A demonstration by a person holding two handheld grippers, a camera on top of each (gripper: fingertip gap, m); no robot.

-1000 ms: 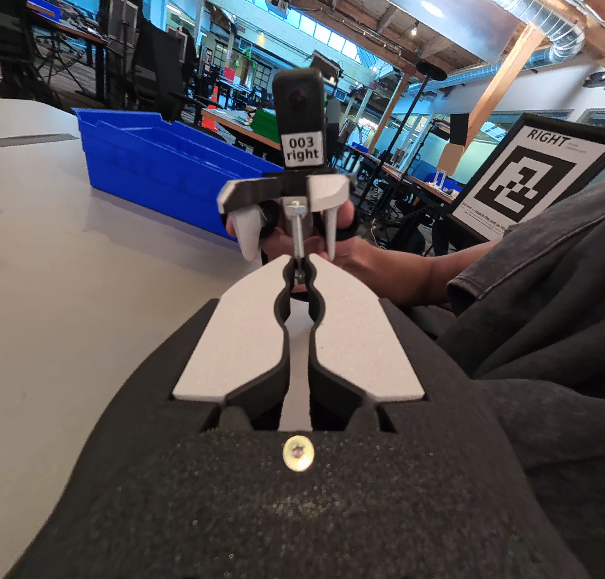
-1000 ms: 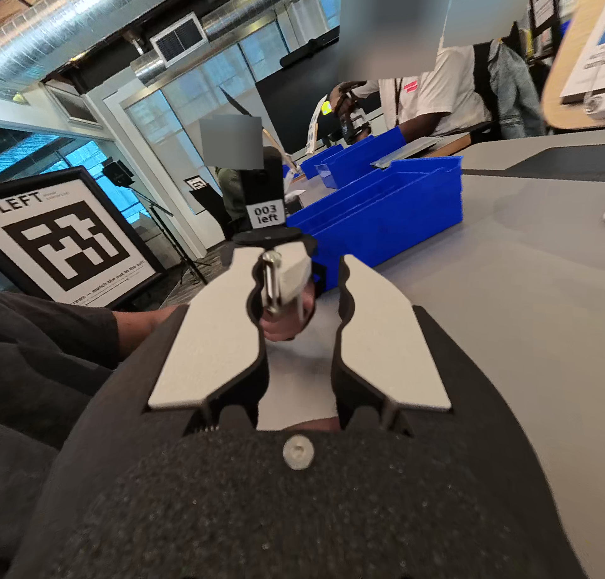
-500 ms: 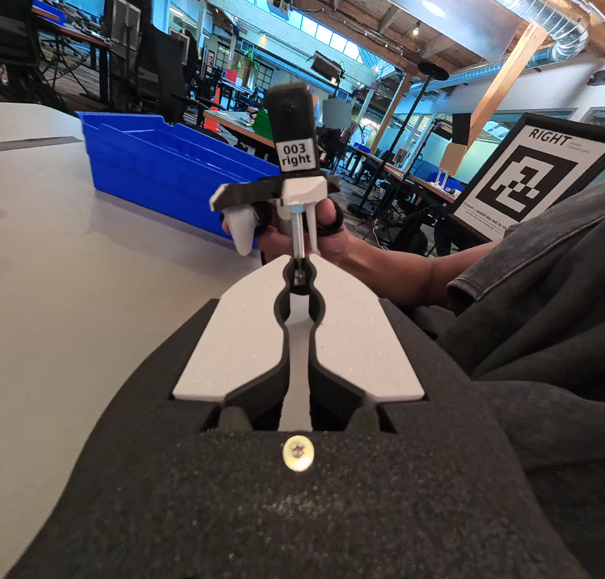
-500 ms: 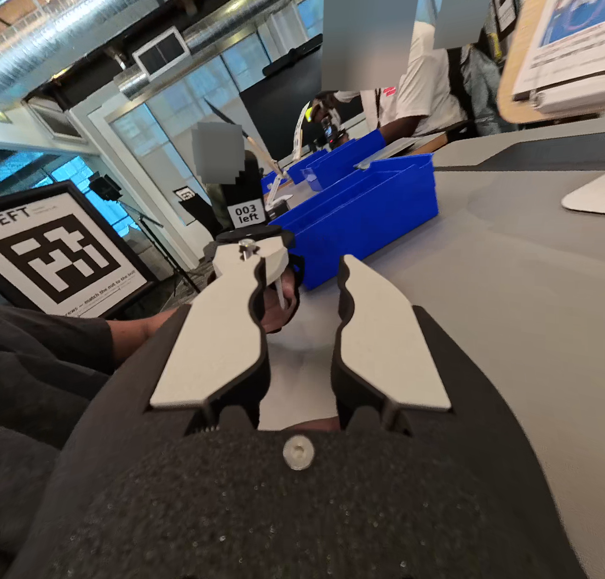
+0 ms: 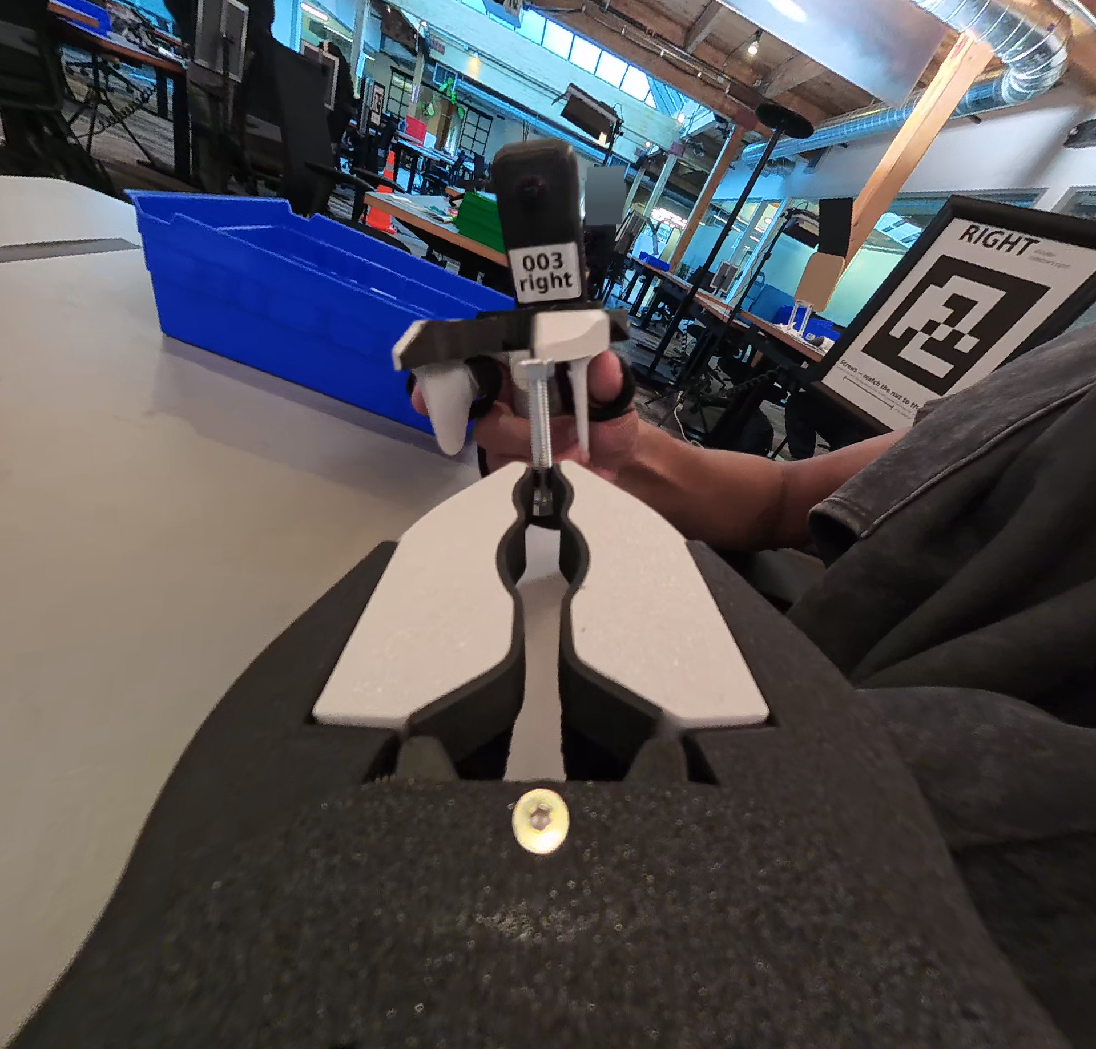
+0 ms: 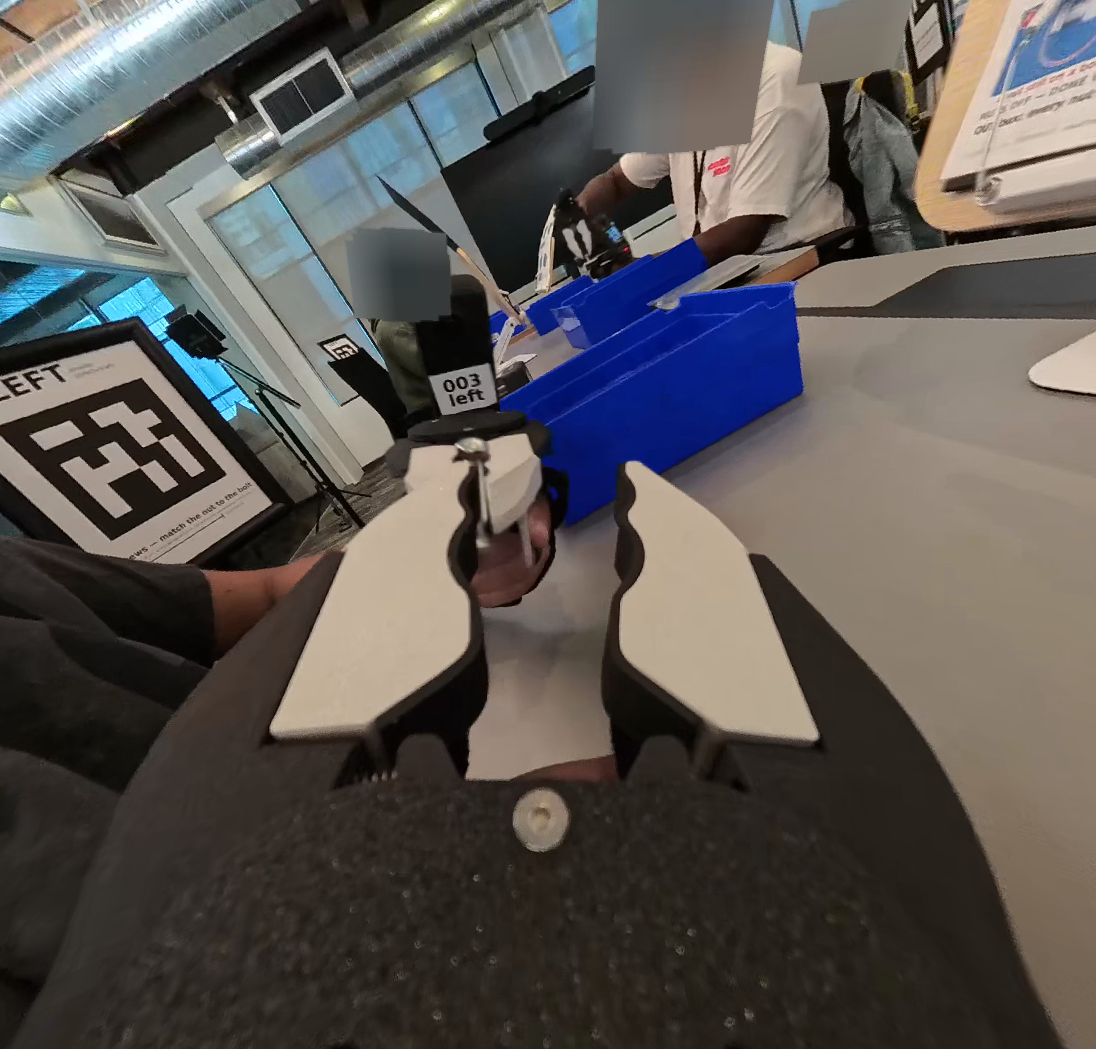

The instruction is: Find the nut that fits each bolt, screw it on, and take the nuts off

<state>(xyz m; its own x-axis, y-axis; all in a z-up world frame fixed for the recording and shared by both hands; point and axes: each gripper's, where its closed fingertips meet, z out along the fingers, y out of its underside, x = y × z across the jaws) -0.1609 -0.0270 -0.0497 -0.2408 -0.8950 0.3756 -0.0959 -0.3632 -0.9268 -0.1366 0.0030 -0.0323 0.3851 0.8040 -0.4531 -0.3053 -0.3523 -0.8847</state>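
Steel bolt [image 5: 541,421] pinched by its threaded end in closed left gripper [image 5: 542,501], aloft near table [image 5: 178,546] edge. Right gripper [image 6: 542,552] gaped wide beside it. Nut unseen. Could've slipped, thin grip on threads.

A pale grey surface [image 5: 178,546] fills the lower left of the left wrist view. Behind it stretch rows of desks [image 5: 427,214] and dark chairs [image 5: 308,131]. Wooden beams [image 5: 913,131] and a silver duct [image 5: 996,18] cross the upper right. In the right wrist view, glass walls [image 6: 332,238] stand at centre left beneath a ceiling vent [image 6: 302,95].
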